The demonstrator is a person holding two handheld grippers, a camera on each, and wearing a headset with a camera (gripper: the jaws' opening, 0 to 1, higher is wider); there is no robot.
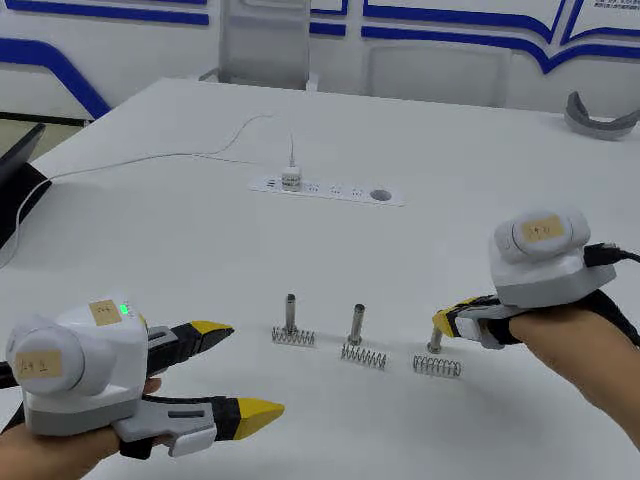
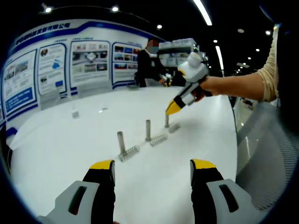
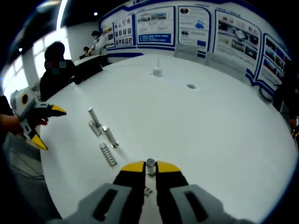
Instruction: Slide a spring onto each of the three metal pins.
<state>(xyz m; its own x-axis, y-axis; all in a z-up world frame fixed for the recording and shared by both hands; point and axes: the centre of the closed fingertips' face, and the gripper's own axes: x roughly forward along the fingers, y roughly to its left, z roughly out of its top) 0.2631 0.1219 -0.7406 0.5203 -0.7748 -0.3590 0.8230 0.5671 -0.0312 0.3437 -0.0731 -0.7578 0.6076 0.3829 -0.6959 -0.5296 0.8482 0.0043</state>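
Observation:
Three metal pins stand upright in a row on the white table: the left pin, the middle pin and the right pin. A spring lies flat at the foot of each: the left spring, the middle spring, the right spring. My right gripper is shut on the right pin, with its yellow tips on either side of the pin's top. My left gripper hovers open and holds nothing, short of the left pin and left spring.
A white power strip with a plug and a cable lies at mid-table. A grey curved object rests at the far right edge. A chair stands behind the table. One person stands beyond it and another stands at its side.

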